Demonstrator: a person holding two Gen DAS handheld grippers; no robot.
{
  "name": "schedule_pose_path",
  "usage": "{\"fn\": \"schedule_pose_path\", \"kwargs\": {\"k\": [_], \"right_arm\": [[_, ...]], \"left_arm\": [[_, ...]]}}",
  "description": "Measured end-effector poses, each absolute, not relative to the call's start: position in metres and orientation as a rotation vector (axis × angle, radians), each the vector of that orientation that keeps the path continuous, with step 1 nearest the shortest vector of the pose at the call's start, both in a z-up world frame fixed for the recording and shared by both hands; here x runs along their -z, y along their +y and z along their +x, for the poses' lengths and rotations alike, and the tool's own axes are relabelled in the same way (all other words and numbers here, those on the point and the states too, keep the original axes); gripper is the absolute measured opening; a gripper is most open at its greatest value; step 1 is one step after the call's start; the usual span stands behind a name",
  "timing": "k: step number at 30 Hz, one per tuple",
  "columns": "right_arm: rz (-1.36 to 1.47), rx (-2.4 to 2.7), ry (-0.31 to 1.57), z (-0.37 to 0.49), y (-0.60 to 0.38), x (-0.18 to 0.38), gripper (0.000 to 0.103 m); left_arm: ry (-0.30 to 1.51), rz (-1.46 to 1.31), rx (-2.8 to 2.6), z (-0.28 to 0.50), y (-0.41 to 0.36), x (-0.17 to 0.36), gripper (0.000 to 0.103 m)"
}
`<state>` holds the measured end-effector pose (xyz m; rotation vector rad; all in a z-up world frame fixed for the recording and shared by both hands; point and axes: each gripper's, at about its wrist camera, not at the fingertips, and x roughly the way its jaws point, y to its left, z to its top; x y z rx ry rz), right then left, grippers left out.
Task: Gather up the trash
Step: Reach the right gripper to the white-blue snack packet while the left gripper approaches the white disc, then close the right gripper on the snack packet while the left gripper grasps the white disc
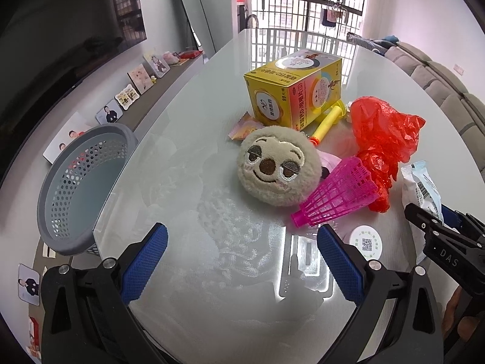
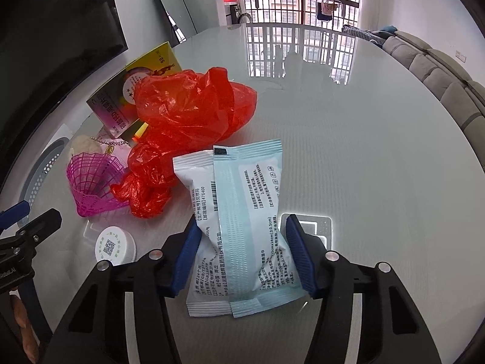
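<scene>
- At the left edge of the glass table (image 1: 188,97): grey perforated basket (image 1: 81,188), rim toward the camera, nothing visible inside it.
- Left gripper (image 1: 242,254) spread wide over bare glass near the camera, holding nothing.
- Right gripper (image 2: 242,257) pinches a white-and-blue wipes packet (image 2: 239,218) at its waist; blue pads press both sides, and the packet crumples inward there.
- The packet sits near right on the table; in the left wrist view it shows at the far right edge (image 1: 421,188).
- Red plastic bag (image 2: 188,127), crumpled, just left of and behind the packet, touching it.
- Pink plastic shuttlecock (image 1: 336,197) lies on its side, its skirt against the red bag.
- Plush sloth face (image 1: 279,166) mid-table, left of the shuttlecock.
- Yellow medicine box (image 1: 297,91) farther back, closed, contents hidden.
- Yellow tube (image 1: 327,124) lies beside the box.
- Small snack wrapper (image 1: 242,127) lies left of the box base.
- White round cap with QR code (image 2: 115,247) near, between the grippers.
</scene>
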<state>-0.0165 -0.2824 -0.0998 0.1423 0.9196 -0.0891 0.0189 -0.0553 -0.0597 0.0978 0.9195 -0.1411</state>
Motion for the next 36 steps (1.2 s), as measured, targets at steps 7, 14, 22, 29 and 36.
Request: {"fn": "schedule_pose_path", "kwargs": {"k": [7, 14, 22, 29, 36], "right_arm": [[0.166, 0.062, 0.874, -0.027, -0.289, 0.091, 0.051], [0.188, 0.094, 0.820, -0.048, -0.314, 0.081, 0.051], [0.227, 0.127, 0.784, -0.068, -0.336, 0.084, 0.051], [0.306, 0.103, 0.754, -0.079, -0.355, 0.086, 0.051], [0.325, 0.078, 0.742, -0.079, -0.357, 0.086, 0.051]], "left_arm": [[0.917, 0.075, 0.199, 0.004, -0.072, 0.058, 0.097], [0.922, 0.094, 0.270, -0.013, -0.103, 0.065, 0.097], [0.966, 0.139, 0.261, -0.011, -0.132, 0.079, 0.097], [0.957, 0.205, 0.232, -0.011, -0.154, 0.086, 0.096], [0.961, 0.171, 0.225, -0.008, -0.153, 0.088, 0.078]]}}
